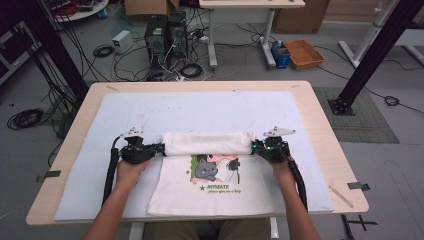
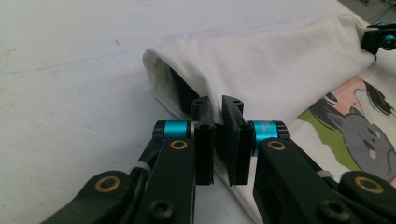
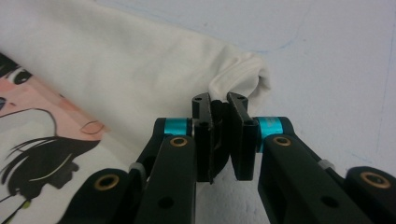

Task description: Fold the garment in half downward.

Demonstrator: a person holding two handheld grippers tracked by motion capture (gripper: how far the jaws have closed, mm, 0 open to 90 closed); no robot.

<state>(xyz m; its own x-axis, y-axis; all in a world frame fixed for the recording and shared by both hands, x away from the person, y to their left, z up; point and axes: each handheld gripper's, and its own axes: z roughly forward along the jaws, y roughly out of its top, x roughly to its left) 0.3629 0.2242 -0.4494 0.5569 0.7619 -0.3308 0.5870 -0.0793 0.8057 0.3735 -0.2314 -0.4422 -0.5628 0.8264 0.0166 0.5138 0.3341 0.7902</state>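
High view: a white T-shirt (image 1: 210, 185) with a cartoon print (image 1: 212, 169) lies on the pale mat (image 1: 125, 115) that covers the wooden bench (image 1: 320, 115), toward the bench's near edge and about midway between its left and right edges. The shirt's far part is folded back over itself into a thick roll (image 1: 207, 142) running left to right across it, with the print just on the near side of that roll. The shirt's near hem almost reaches the mat's near edge.

At the roll's left end sits the left gripper (image 1: 159, 148), held by the person's left hand (image 1: 131, 172). In the left gripper view its jaws stand nearly together with the fold's edge (image 2: 219, 112) pinched between them. At the roll's right end the right gripper (image 1: 256, 147), held in the right hand (image 1: 281, 167), likewise has its jaws closed on a bunched bit of cloth (image 3: 233, 86), seen in the right gripper view. Both forearms come in from the bench's near edge.

Beyond the bench's far edge the floor carries computer towers (image 1: 165, 35), loose cables (image 1: 25, 118) and a brown tray (image 1: 303, 53).
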